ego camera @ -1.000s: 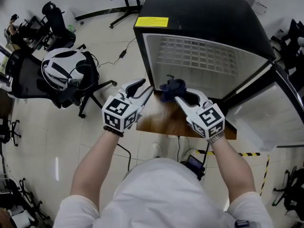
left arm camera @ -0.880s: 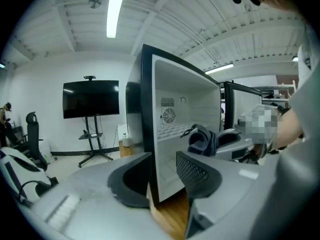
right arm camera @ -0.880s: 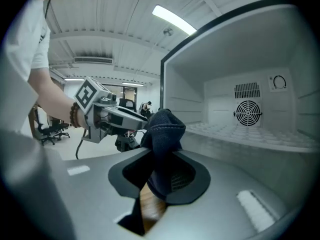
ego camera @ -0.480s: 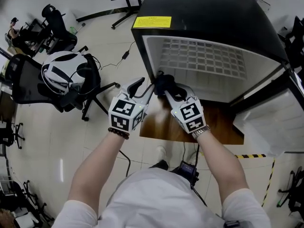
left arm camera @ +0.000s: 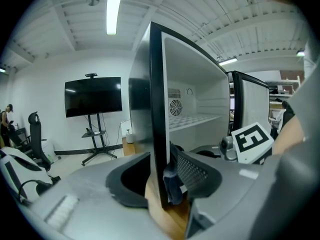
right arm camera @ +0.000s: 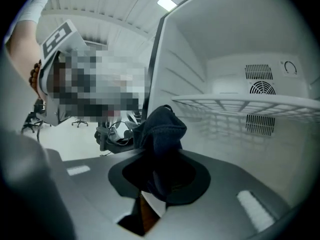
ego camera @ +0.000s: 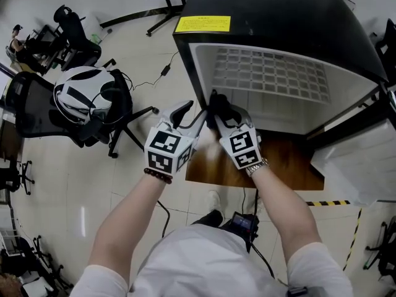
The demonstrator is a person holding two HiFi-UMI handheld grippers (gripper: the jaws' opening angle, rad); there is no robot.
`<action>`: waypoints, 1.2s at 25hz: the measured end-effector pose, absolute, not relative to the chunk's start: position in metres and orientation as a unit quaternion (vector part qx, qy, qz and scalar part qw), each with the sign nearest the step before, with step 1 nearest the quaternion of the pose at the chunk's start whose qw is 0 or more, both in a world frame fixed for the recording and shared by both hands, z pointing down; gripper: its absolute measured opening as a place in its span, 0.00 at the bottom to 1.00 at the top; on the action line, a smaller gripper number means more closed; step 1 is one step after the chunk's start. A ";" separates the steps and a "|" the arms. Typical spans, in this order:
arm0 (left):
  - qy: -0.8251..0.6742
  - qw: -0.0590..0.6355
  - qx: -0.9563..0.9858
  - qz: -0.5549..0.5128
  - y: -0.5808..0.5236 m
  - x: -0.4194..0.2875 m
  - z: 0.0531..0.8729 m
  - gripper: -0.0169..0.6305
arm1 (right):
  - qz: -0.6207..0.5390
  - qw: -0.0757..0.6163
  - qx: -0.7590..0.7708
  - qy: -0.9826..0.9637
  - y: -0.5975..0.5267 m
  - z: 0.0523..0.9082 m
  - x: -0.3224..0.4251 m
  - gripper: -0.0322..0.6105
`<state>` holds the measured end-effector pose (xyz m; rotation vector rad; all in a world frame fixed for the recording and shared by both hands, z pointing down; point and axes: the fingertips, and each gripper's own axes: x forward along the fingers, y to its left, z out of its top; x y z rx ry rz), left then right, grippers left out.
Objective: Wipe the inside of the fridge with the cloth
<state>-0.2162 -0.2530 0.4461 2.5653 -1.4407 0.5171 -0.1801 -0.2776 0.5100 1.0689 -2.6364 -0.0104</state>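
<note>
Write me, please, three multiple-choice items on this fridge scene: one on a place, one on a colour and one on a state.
1. Where is the cloth?
A) on the wire shelf
B) in the right hand-held gripper
C) on the floor

2. What colour is the fridge on the outside?
A) white
B) red
C) black

3. How does the fridge door stand?
A) open
B) shut
C) taken off

Answers:
1 B, the dark cloth bulges out from between its jaws.
2 C, its top and sides are black.
3 A, the door is swung aside and the white inside is in plain view.
</note>
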 end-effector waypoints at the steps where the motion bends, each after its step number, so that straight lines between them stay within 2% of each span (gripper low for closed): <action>1: -0.481 0.077 0.856 0.173 -0.254 -0.216 0.447 0.27 | -0.008 0.147 0.373 -0.916 -0.279 0.510 -0.180 0.16; 16: -0.484 0.076 0.856 0.163 -0.257 -0.205 0.446 0.28 | -0.019 0.132 0.400 -0.907 -0.312 0.515 -0.176 0.16; 26: -0.488 0.056 0.853 0.173 -0.256 -0.197 0.450 0.12 | -0.014 0.127 0.428 -0.895 -0.340 0.522 -0.173 0.15; 30: -0.478 0.038 0.860 0.175 -0.255 -0.181 0.442 0.12 | -0.009 0.128 0.435 -0.891 -0.354 0.523 -0.173 0.15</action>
